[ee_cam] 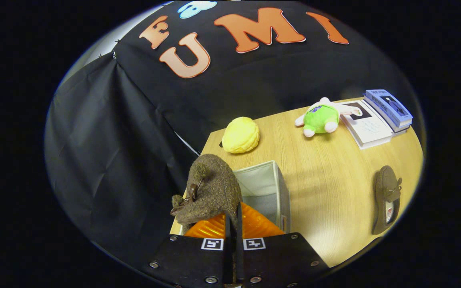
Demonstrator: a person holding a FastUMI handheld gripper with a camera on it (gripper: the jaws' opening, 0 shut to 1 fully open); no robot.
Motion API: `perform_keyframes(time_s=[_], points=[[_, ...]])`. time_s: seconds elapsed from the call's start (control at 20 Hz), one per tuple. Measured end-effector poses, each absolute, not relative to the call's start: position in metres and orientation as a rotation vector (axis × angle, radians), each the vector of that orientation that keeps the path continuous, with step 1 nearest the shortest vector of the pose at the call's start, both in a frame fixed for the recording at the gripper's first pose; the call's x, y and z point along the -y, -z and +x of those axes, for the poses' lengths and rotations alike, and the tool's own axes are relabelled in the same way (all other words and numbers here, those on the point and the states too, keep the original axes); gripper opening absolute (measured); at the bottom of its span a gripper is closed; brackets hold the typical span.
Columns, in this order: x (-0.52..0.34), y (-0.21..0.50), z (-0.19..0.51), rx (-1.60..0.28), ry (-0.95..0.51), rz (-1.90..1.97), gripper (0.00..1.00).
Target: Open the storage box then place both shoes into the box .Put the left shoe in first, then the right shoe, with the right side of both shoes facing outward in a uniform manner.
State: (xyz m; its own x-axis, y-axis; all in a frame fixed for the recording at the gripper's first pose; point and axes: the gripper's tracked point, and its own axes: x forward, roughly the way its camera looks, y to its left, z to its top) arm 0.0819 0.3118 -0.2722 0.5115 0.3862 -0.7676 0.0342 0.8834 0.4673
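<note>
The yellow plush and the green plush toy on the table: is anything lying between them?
No. In the gripper view, only bare wooden table lies between the yellow plush and the green plush toy.

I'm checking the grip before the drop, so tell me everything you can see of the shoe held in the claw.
The held shoe is a brown, fuzzy, wool-like slipper with a small darker bow on its upper. It hangs tilted, up off the table, just ahead of the claw, whose fingers are closed and pinch its rear edge. It sits over the near left corner of the open grey box. Its sole is hidden.
</note>
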Motion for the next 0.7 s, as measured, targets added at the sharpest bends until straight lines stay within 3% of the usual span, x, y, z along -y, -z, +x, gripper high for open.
perform_keyframes(time_s=[0.45,0.55,0.6,0.65,0.7], points=[[-0.357,0.348,0.052,-1.221,-0.2,0.446,0.05],[-0.364,0.354,0.043,-1.267,-0.238,0.43,0.15],[-0.367,0.353,0.041,-1.27,-0.26,0.425,0.32],[-0.37,0.35,0.039,-1.265,-0.286,0.427,0.39],[-0.372,0.343,0.037,-1.261,-0.31,0.436,0.55]])
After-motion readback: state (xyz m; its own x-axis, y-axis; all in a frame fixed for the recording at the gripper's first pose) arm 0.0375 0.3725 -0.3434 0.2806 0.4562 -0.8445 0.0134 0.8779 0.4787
